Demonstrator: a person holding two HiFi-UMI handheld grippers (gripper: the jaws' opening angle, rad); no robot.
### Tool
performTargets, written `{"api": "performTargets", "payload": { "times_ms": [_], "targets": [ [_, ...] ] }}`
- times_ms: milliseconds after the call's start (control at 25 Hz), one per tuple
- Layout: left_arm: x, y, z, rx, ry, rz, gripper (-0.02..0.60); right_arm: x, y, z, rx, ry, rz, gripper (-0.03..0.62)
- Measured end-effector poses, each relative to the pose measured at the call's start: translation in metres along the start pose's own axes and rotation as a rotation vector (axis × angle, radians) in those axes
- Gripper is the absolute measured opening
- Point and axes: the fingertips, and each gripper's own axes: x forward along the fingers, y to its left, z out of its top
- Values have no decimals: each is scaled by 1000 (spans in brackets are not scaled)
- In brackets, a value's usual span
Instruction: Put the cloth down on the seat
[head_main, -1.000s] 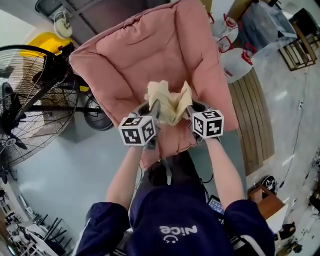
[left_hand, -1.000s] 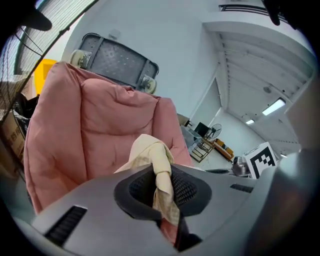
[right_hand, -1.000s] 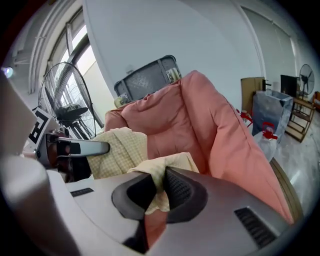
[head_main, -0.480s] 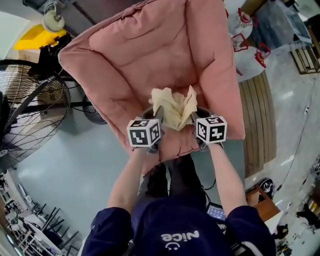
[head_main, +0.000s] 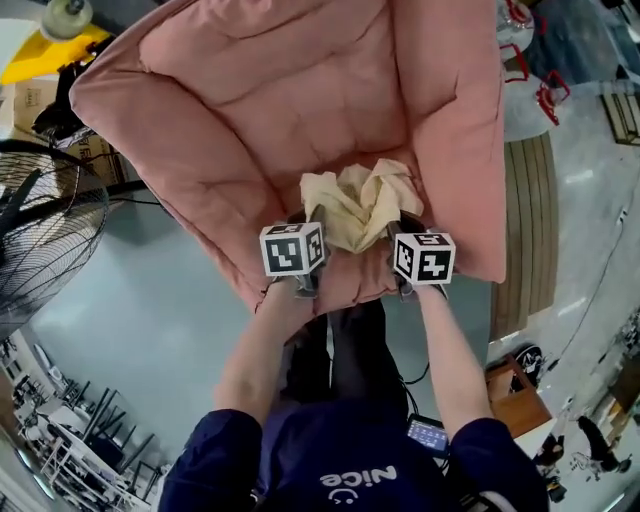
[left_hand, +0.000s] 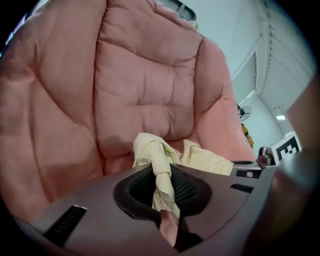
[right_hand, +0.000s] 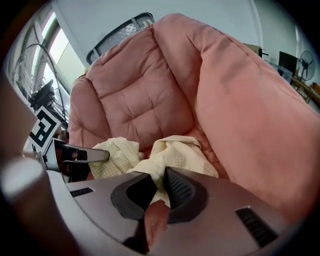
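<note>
We read one word only: "Nice", in white letters above a small smile mark, printed on the person's dark blue fabric garment (head_main: 300, 470). It lies well behind both claws, near the person's body, and shows upside down. The white cube on the left claw (head_main: 310, 225) and the one on the right claw (head_main: 400, 228) bear black square markers, no letters.

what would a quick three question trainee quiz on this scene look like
1. True or false: the left gripper is shut on the yellow cloth.
2. Multiple choice: the chair cushion is A) pink B) blue C) green.
3. Short answer: what is the right gripper shut on?
Key: 1 true; 2 A; 3 the yellow cloth.
</note>
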Motion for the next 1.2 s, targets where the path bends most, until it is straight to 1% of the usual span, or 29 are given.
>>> {"api": "performTargets", "payload": {
  "times_ms": [160,240,320,400,440,560,600,680,760,800,840,920,960,1000,1040,1120,1200],
  "targets": [
    [20,31,-16,-57,25,108,57,17,-38,-25,127,24,-58,61],
    [31,41,-25,-74,49,124,57,27,-52,-36,163,36,-70,60],
    [42,49,-32,-65,67,133,57,37,-60,-44,155,49,-77,60],
    [52,57,-40,-35,90,157,57,46,-63,-49,137,58,-86,60],
    [58,59,-46,-7,109,174,57,51,-65,-52,132,60,-91,61],
    [78,62,-58,114,167,235,57,61,-75,-61,154,66,-100,61],
    [81,62,-60,141,175,253,57,64,-76,-63,167,71,-97,61],
    [83,62,-59,162,176,274,57,67,-75,-64,182,76,-92,61],
    [79,60,-58,161,172,268,65,64,-73,-64,169,81,-103,63],
    [75,59,-58,151,170,259,81,61,-73,-64,158,85,-113,70],
    [70,58,-58,133,170,252,109,57,-72,-64,151,89,-122,96],
    [60,55,-59,82,181,228,172,46,-69,-62,145,85,-136,182],
    [55,49,-60,55,187,200,206,38,-68,-60,126,79,-144,201],
    [51,42,-61,40,193,170,231,29,-67,-57,83,71,-159,208],
    [46,35,-61,40,196,147,263,19,-66,-53,20,61,-178,209],
    [33,24,-59,67,192,121,283,0,-60,-44,-82,42,-203,209],
    [18,19,-60,83,182,107,291,-16,-48,-40,-100,27,-203,210]
  ]
}}
